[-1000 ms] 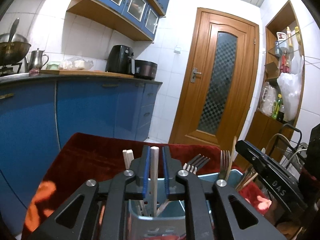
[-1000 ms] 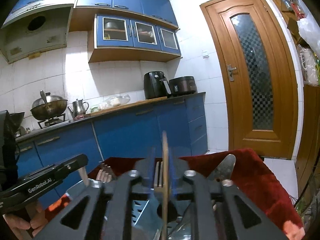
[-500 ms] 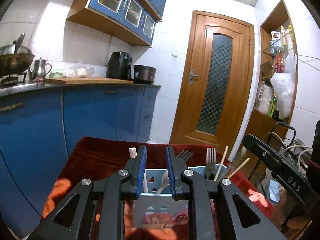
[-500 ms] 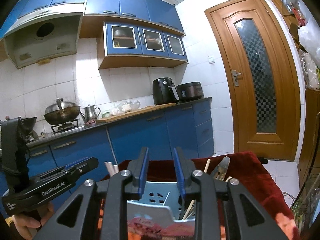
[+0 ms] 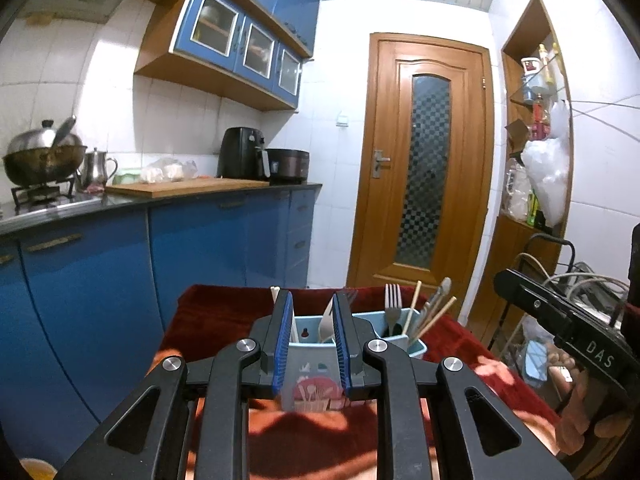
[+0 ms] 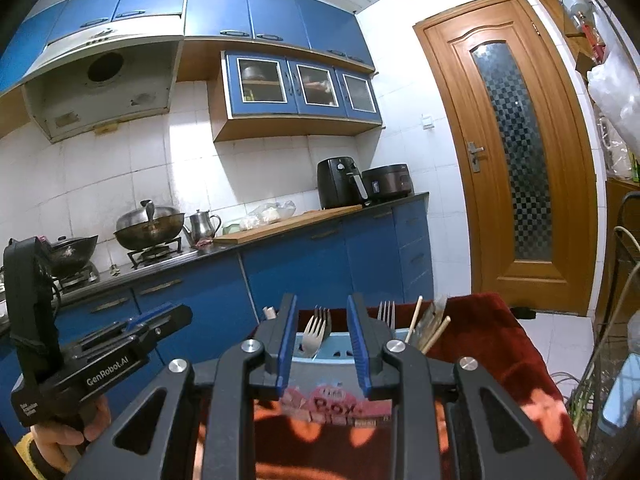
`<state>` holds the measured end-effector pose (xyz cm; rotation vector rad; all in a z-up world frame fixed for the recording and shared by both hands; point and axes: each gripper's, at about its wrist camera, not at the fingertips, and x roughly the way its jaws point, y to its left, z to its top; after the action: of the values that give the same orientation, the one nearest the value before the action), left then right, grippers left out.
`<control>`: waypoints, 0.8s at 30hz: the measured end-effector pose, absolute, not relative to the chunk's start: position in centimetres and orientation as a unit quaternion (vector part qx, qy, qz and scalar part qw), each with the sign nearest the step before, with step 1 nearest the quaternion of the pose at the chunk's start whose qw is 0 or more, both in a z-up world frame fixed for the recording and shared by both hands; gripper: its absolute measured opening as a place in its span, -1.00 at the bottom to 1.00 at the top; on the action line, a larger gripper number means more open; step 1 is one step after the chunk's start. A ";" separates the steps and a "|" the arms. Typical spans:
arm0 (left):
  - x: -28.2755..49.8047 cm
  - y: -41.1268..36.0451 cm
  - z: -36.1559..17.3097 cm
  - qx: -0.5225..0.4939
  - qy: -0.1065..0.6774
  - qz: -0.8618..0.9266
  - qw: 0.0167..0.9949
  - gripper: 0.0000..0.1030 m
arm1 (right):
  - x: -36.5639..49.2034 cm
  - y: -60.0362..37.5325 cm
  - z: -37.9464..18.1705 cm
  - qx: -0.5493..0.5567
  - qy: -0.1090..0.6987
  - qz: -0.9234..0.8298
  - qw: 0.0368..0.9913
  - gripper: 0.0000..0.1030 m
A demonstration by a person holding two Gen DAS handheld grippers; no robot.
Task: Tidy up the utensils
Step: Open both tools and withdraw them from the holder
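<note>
The left gripper (image 5: 311, 336) is hovering with its blue-padded jaws parted, gripping nothing; through the gap the light-blue utensil caddy (image 5: 310, 372) is showing, standing upright on the dark red floral tablecloth (image 5: 208, 320). In the caddy's near compartment a white plastic spoon (image 5: 326, 322) is leaning between the pads, and white chopsticks (image 5: 275, 292) are poking up just at 11 o'clock of the left pad. At 1 o'clock of the gripper, a steel fork (image 5: 393, 304) is standing tines up in the far compartment, with wooden chopsticks (image 5: 436, 316) fanning out toward 2 o'clock beside it.

The right gripper (image 6: 322, 348) is likewise hanging wide apart and empty, aimed at the same caddy (image 6: 340, 364) from the other long side, where a pink label is facing the camera. A fork (image 6: 316, 330) is standing tines up between the open pads; a second fork (image 6: 386, 314) and the wooden chopsticks (image 6: 434, 334) are rising at 1 o'clock.

At 3 o'clock in the left view, the other handheld gripper's black body is sitting well apart from the caddy. At 9 o'clock in the right view, the left device is being held by a hand (image 6: 60, 436). Behind, blue kitchen cabinets (image 6: 304, 264) are running toward a wooden door (image 6: 516, 160) at 2 o'clock.
</note>
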<state>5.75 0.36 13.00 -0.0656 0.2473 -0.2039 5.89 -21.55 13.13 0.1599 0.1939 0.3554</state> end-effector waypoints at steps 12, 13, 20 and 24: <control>1.0 0.7 8.9 -0.022 0.153 -0.093 0.984 -0.46 | 0.3 -21.4 9.3 0.063 0.126 0.164 0.976 -0.38; 0.9 0.6 8.3 -0.021 0.156 -0.090 0.983 -0.46 | 0.1 -21.4 8.8 0.062 0.129 0.161 0.976 -0.37; 1.4 0.9 4.4 -0.024 0.181 -0.066 0.981 -0.29 | -0.7 -21.6 4.8 0.058 0.150 0.137 0.977 -0.25; 1.7 0.7 2.6 -0.017 0.187 -0.046 0.981 -0.02 | -0.1 -21.7 2.3 0.053 0.170 0.122 0.977 -0.10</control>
<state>1.70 0.74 2.60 -0.0346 0.3758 -0.0922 -0.09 -21.73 2.32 0.1076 0.3422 0.2450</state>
